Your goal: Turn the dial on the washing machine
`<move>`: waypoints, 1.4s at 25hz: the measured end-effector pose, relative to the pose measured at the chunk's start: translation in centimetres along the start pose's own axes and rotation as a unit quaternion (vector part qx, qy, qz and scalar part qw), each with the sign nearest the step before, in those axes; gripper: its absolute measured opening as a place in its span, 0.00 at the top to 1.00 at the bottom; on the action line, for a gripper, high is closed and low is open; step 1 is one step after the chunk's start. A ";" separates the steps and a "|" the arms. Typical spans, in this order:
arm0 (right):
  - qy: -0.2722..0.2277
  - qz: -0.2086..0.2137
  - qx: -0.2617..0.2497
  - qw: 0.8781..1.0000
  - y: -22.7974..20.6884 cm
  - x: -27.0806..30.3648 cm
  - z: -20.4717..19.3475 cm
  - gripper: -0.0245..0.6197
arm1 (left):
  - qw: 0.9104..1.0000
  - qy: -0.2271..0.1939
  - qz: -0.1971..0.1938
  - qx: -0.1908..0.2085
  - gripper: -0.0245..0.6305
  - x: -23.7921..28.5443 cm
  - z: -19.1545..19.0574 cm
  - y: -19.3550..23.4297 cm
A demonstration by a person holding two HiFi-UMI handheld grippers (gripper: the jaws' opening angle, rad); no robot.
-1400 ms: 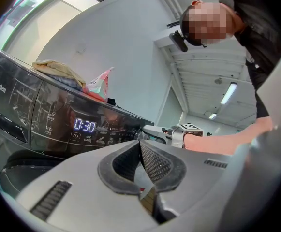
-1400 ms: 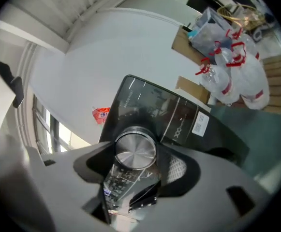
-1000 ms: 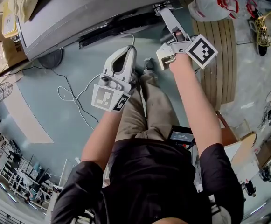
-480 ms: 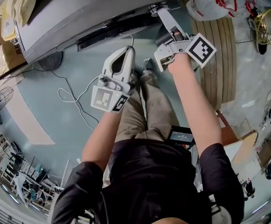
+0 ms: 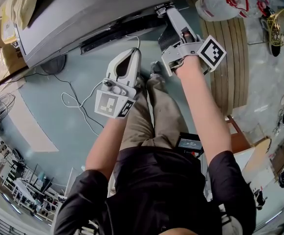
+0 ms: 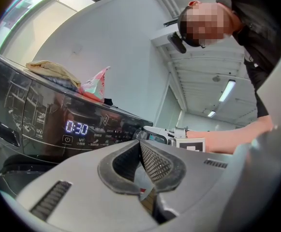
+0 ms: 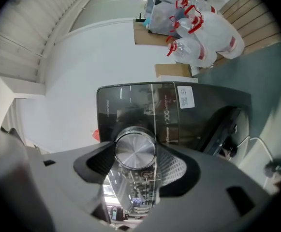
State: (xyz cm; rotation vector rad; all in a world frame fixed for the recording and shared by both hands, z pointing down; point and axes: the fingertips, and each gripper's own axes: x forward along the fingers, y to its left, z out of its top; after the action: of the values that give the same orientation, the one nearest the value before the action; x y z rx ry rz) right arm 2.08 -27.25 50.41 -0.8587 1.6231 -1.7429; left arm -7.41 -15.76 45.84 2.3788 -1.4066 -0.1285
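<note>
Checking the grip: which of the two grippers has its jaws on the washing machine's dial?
The right gripper: its jaws clamp the silver dial from both sides. The left gripper is shut on nothing.

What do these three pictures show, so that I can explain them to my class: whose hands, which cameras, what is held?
A person stands at a dark washing machine, with a two-jaw gripper in each hand. The head view comes from a camera on the person's head, looking down; each gripper view comes from a camera riding on that gripper, looking along its jaws. The right gripper has its jaws closed around the silver dial on the machine's front panel. The left gripper is shut and empty, not touching the machine. On the machine's top lie a yellowish cloth and a pink packet. The display reads 0:30.
</note>
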 end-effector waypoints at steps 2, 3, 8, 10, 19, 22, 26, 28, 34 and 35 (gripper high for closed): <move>0.000 0.000 0.006 1.000 -0.1 0.0 0.0 0.54 | 1.000 -0.001 0.001 0.001 0.97 0.0 0.1 0.1; -0.001 0.001 0.011 1.000 0.0 0.0 0.0 0.54 | 1.000 -0.002 0.001 0.001 0.97 0.1 0.2 0.2; -0.005 0.006 0.029 1.000 -0.1 0.0 0.1 0.54 | 1.000 -0.003 0.001 0.016 0.97 0.3 0.5 0.4; -0.008 0.008 0.040 0.999 -0.2 0.0 0.0 0.54 | 1.000 -0.001 -0.001 0.026 0.97 0.2 0.5 0.4; -0.021 0.018 0.089 0.996 -0.3 0.0 -0.1 0.54 | 0.999 0.005 -0.006 0.039 0.97 0.2 0.4 0.3; -0.025 0.020 0.105 0.994 -0.3 0.0 -0.1 0.54 | 0.999 0.006 -0.008 0.043 0.97 0.1 0.6 0.1; -0.031 0.025 0.124 0.992 -0.4 0.0 -0.2 0.54 | 0.999 0.003 -0.007 0.045 0.97 0.1 1.0 0.3; -0.032 0.027 0.131 0.990 -0.4 0.0 -0.3 0.54 | 0.999 0.002 -0.005 0.045 0.97 0.2 1.1 0.5; -0.037 0.031 0.151 0.987 -0.5 0.0 -0.3 0.54 | 0.999 0.001 -0.008 0.046 0.97 0.5 1.5 0.3; -0.038 0.033 0.158 0.986 -0.5 0.0 -0.3 0.54 | 0.999 0.001 -0.009 0.046 0.97 0.5 1.5 0.3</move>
State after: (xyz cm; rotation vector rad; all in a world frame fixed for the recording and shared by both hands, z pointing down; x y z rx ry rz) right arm 1.81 -27.03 50.94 -0.7024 1.2669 -1.8330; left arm -7.78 -16.72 44.63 2.4656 -1.4198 -0.0664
